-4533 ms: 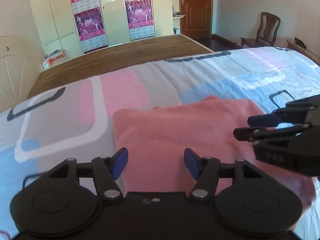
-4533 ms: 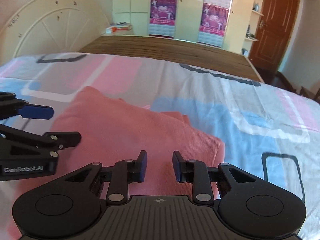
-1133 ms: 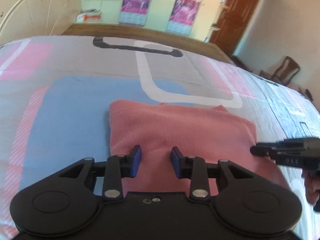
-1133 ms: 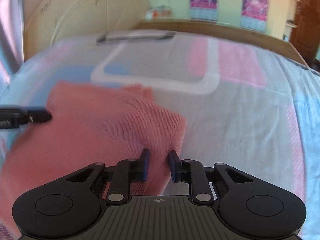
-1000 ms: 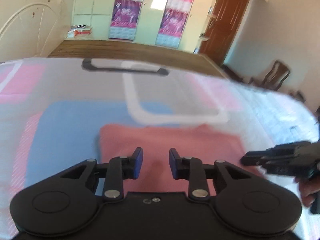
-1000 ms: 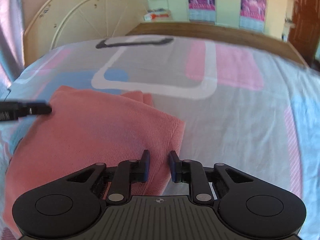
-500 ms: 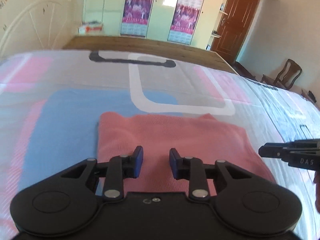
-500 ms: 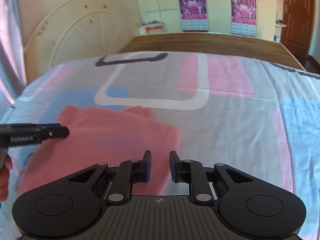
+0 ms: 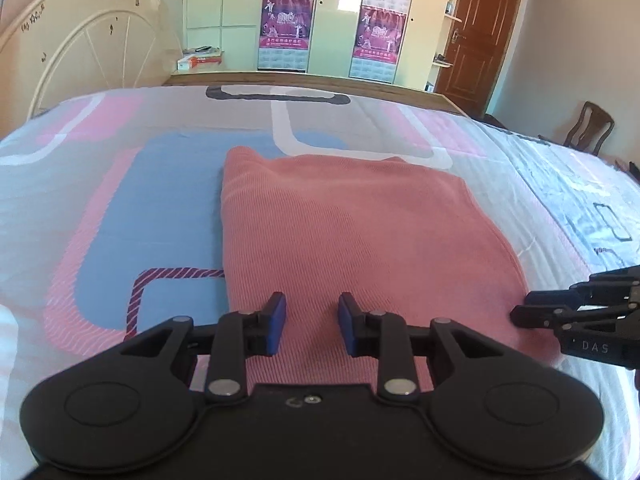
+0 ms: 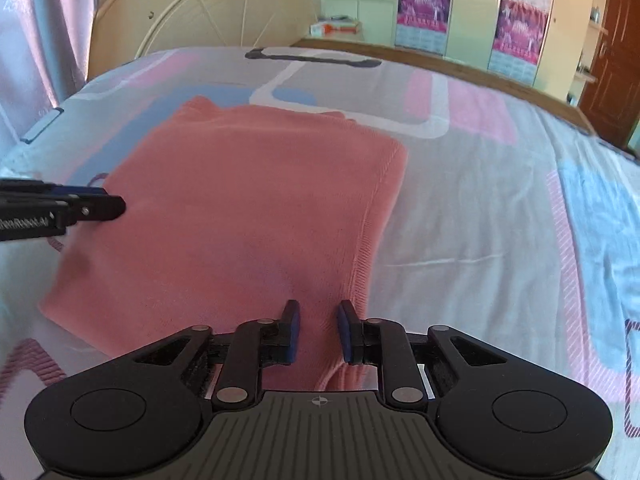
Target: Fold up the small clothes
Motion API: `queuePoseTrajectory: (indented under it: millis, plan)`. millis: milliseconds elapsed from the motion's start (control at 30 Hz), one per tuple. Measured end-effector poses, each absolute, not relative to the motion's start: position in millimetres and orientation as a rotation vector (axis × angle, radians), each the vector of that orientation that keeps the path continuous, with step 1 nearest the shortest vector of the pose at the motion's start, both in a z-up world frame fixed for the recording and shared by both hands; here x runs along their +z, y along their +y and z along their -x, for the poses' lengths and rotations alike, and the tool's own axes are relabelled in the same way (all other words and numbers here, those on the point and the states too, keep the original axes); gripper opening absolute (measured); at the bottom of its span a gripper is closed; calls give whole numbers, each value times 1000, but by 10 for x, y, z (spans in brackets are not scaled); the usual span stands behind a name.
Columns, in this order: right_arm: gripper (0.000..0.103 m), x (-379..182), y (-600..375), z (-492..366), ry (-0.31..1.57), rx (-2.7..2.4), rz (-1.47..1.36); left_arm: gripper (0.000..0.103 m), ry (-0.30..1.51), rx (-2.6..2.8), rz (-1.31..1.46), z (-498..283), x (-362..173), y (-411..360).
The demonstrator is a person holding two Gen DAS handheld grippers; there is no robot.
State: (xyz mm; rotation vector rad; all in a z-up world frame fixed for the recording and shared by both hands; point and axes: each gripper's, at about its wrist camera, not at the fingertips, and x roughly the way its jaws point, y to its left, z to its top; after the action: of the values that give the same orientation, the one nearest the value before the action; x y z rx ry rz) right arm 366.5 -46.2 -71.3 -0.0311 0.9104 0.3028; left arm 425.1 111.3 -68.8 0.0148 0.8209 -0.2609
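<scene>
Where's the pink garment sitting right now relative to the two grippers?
The folded pink garment lies flat on the patterned bedsheet, filling the centre of both wrist views. The left gripper is over its near-left edge, the right gripper over its near-right corner.

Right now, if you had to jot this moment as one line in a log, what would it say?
pink garment: folded, flat on bedspread | left tool: open, empty, above near edge | right tool: open, empty, above near right corner
</scene>
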Motion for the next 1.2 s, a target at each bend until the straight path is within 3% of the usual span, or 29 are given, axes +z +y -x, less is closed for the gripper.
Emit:
queuePoseTrajectory:
  millis: [467,600,967,1033,1067,1133,1167,1200]
  plan:
    - [20,-741,-563,-3485,966,287,-25,29,856,-188,-94,-3505,-935,1052]
    - [20,-621,-713,-3310,910,263,-106,35,809,-146,-20,-3358,-693,1113]
    - [20,128,-929,-1757,703,328,-104,35,686,-136,-16,-2002,-89,879]
    - [20,180,-877,-1507,693,329,-86,40,671,-132,-23,-1766,-6,847]
    - [20,216,-850,-1395,688,327,-80,48,661,-125,-30,-1650,30,827]
    - [21,279,-846,-1171,670,310,-72,84,625,-97,-33,-1433,109,792]
    - [48,305,-851,-1075,660,296,-70,101,592,-76,-31,-1315,144,790]
    - [103,320,-866,-988,652,261,-72,103,552,-52,-36,-1179,178,782]
